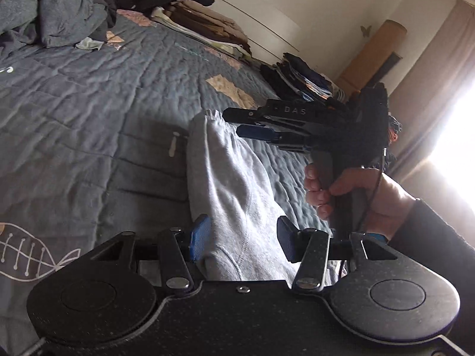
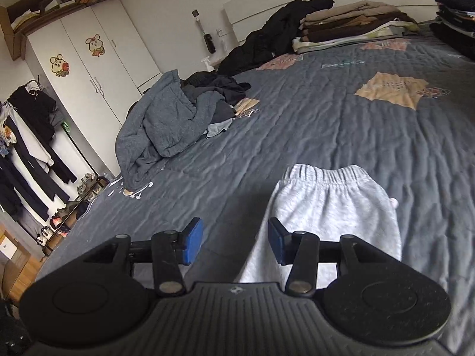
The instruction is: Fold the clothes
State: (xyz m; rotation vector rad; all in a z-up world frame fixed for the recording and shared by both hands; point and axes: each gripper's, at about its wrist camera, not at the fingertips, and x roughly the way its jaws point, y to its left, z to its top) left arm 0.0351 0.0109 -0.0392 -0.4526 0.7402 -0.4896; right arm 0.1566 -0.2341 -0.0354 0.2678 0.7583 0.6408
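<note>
grey sweatpants point(image 2: 326, 207) flat on bed point(image 2: 326, 124) | soft, limp fleece; grip near elastic waistband point(image 2: 323, 175) | left gripper point(image 1: 243, 241) released, empty | right gripper point(image 2: 236, 244) released, empty

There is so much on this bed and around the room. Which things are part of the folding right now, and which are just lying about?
In the job:
light grey sweatpants
left gripper, open
right gripper, open
unfolded clothes heap, likely next

Lying about:
folded brown stack
folded dark stack
wardrobe
hanging clothes
</note>
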